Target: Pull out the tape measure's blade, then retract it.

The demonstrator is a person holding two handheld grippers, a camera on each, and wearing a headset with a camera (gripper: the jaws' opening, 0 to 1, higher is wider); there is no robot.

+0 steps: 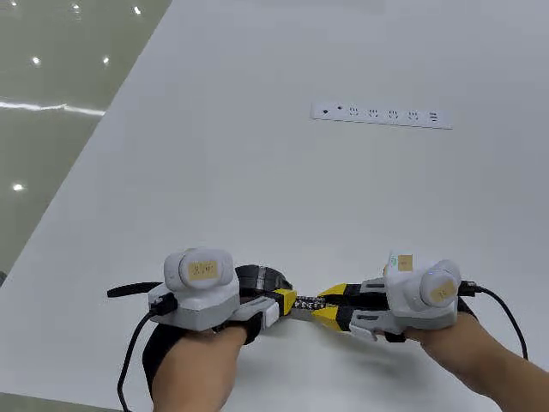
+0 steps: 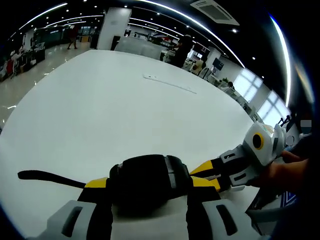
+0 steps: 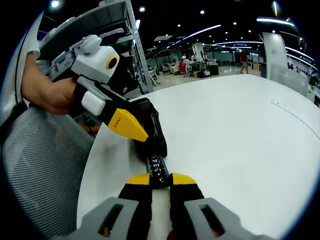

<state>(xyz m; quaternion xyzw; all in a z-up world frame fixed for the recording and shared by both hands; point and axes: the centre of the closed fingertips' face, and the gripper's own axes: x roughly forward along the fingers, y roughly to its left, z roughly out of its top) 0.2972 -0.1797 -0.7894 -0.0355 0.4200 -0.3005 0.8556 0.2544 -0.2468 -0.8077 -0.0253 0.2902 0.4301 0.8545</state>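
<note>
A black tape measure case [image 1: 257, 279] rests on the white table [image 1: 283, 180], and my left gripper [image 1: 274, 293] is shut on it. In the left gripper view the case [image 2: 145, 175] fills the gap between the yellow-tipped jaws of the left gripper [image 2: 150, 184]. Its black wrist strap [image 2: 47, 177] trails off to the left. A short length of blade [image 1: 306, 302] runs from the case to my right gripper [image 1: 327, 304]. In the right gripper view, the right gripper [image 3: 160, 180] is shut on the blade [image 3: 157, 167], whose printed numbers show just past the jaws. Beyond it lies the case [image 3: 152, 127].
A white power strip [image 1: 381, 114] lies flat further back on the table. The table's left edge [image 1: 86, 154] drops to a shiny floor. A grey mesh chair [image 3: 45, 165] stands close by the near table edge in the right gripper view.
</note>
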